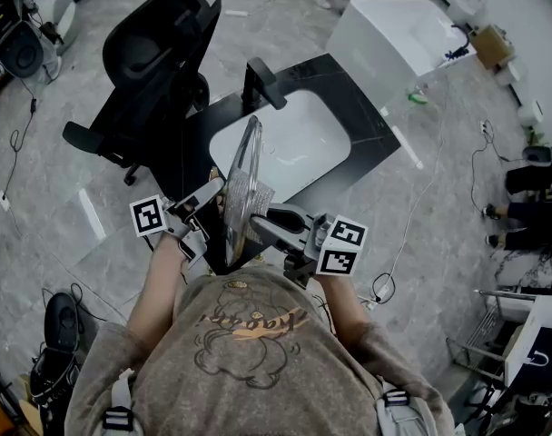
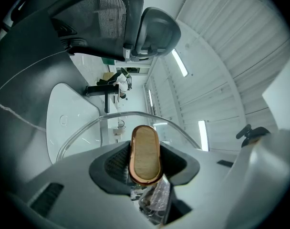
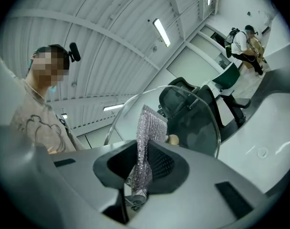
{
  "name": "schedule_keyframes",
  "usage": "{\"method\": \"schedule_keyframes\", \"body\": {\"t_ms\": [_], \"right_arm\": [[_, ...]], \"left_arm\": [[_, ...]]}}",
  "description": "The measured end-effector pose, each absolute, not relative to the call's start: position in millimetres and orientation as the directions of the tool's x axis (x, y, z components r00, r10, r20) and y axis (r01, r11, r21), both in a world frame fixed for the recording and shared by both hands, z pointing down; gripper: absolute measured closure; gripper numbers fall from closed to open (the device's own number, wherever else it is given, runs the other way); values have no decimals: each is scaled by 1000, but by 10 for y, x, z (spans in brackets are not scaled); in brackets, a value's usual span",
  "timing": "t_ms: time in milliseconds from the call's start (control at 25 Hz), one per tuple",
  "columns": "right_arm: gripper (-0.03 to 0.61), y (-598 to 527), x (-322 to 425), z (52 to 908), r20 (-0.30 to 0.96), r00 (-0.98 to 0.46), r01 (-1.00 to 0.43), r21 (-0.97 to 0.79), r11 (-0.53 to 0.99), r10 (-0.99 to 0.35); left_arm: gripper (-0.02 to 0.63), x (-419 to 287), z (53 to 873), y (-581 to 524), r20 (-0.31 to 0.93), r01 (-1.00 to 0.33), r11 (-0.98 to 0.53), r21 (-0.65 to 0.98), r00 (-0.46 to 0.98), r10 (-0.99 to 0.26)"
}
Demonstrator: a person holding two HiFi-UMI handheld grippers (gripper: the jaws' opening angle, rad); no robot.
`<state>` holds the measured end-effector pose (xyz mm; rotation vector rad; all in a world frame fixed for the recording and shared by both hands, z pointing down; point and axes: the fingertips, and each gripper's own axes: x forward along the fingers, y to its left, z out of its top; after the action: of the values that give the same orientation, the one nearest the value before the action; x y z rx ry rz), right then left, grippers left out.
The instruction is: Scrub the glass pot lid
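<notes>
1. Two grippers were in play, both loaded, and they met in front of the person's chest at the near edge of the black counter (image 1: 371, 130).
2. Left gripper (image 1: 202, 209) (image 2: 145, 168): jaws stood partly apart and clamped on the wooden knob (image 2: 145, 152) of the glass lid (image 1: 243, 184) (image 2: 92, 125) (image 3: 197, 120). The knob sat squarely between the two pads, its copper-toned rim facing the camera.
3. Right gripper (image 1: 274, 225) (image 3: 138, 175): jaws were nearly together, pinching a silver mesh scrubber (image 3: 149, 137) (image 1: 260, 198). The scrubber stuck up out of the jaws as a flat, folded strip.
4. Lid position: it was held on edge, roughly upright, between the two grippers and off the counter. Its far rim hung over the near side of the white sink (image 1: 299, 143).
5. Contact: in the head view the scrubber lay against the lid's right-hand face. The right gripper view showed it directly in front of the glass, and I couldn't confirm how hard it pressed.
6. Surroundings: the black faucet (image 1: 258, 84) stood at the sink's far-left edge, and an office chair (image 1: 158, 53) stood left of the counter.
7. Seen through the glass in the right gripper view, the chair appeared behind the lid, so the pane was clear enough to see through.
</notes>
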<state>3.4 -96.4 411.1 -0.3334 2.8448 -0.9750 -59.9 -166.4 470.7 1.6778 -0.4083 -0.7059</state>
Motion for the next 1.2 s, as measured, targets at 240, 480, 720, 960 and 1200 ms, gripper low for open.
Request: {"method": "schedule_keyframes", "body": {"t_ms": [240,480,720,960,1200], "right_arm": [[501,-1075,80,4149,-34,-958,-208,-598,774,-284],[502,-1315,531,4272,13,-908,-345,-593,728,-420],[502,-1500,955,4426,68,-833,-475,-597,647,-549],[502,-1545,893,4672,160,-781,-581,-540,609,-603],[502,-1523,865,4841,230,-728,-662,-480,575,-646]], "left_arm": [[436,-644,4686,-1689,-234,107,-232,967,736,-636],[436,-1004,4659,-1648,-217,67,-238,969,697,-684],[436,-1388,4776,-1545,-125,-52,-213,976,667,-734],[436,-1412,5030,-1599,215,-520,-182,835,611,-762],[436,-1385,5303,-1634,538,-898,-199,392,400,-742]]}}
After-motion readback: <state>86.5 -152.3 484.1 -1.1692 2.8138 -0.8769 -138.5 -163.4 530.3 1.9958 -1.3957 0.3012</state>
